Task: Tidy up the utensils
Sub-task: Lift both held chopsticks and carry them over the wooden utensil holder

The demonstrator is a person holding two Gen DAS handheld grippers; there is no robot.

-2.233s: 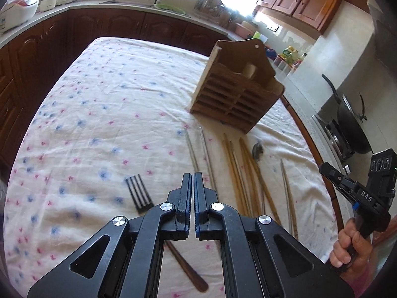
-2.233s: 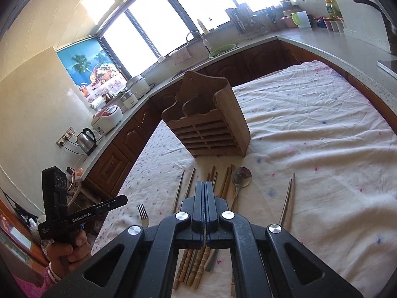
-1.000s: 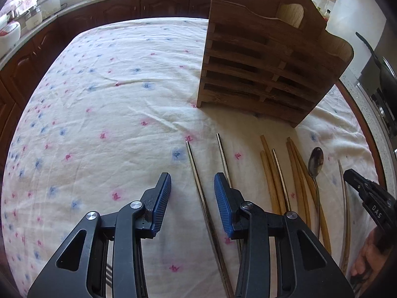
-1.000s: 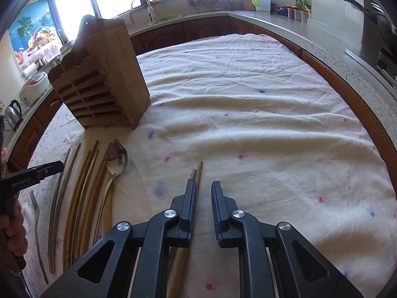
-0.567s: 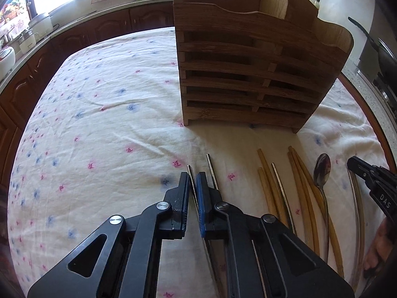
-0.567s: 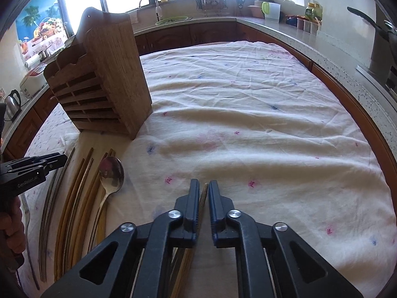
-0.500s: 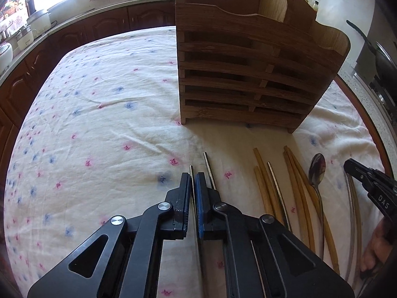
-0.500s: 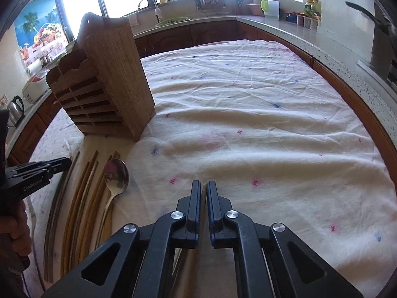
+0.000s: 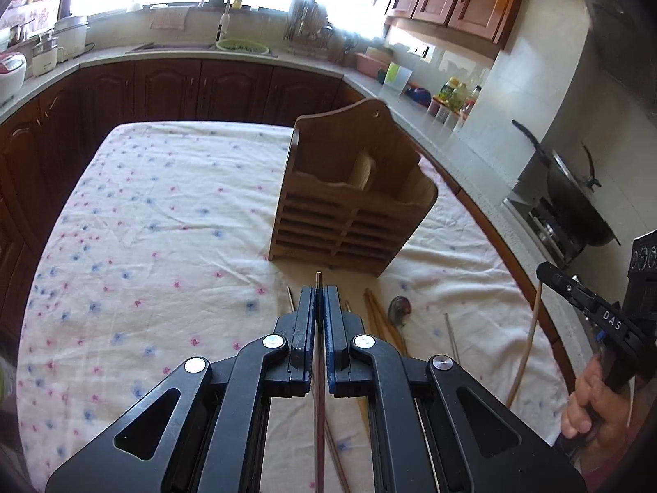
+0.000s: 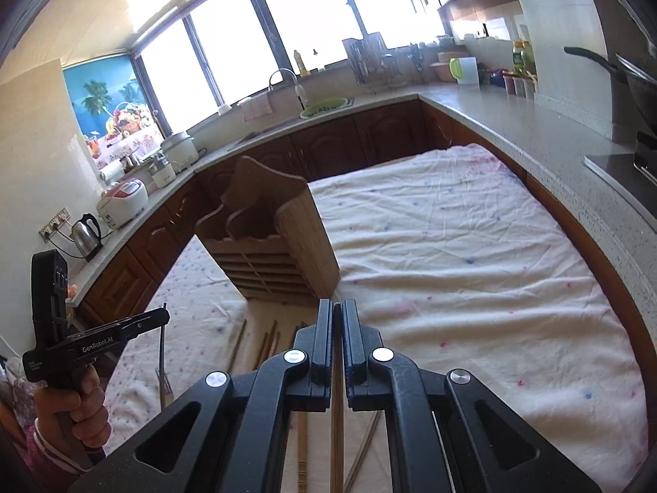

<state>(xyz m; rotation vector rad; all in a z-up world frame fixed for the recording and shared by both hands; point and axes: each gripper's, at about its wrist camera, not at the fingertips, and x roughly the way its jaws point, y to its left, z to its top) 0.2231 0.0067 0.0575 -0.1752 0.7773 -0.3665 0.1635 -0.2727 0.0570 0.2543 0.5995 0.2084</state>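
Place: a home kitchen, daylight pouring in.
Counter: a speckled worktop (image 10: 529, 131) wraps round the room above dark wood cabinet doors (image 9: 168, 86).
Sink: a curved tap (image 10: 283, 82) with a green colander (image 10: 324, 107) beside it, under big windows (image 10: 312, 20).
Appliances: a rice cooker (image 10: 123, 201) and a kettle (image 10: 87, 230) by a wall socket.
Stove: a black wok (image 9: 575, 201) sits on the hob.
Table: a flower-print cloth (image 9: 156, 222) covers it.

left gripper (image 9: 320, 293) clamped on metal chopstick (image 9: 319, 390) | right gripper (image 10: 336, 308) clamped on wooden chopstick (image 10: 336, 431) | both raised
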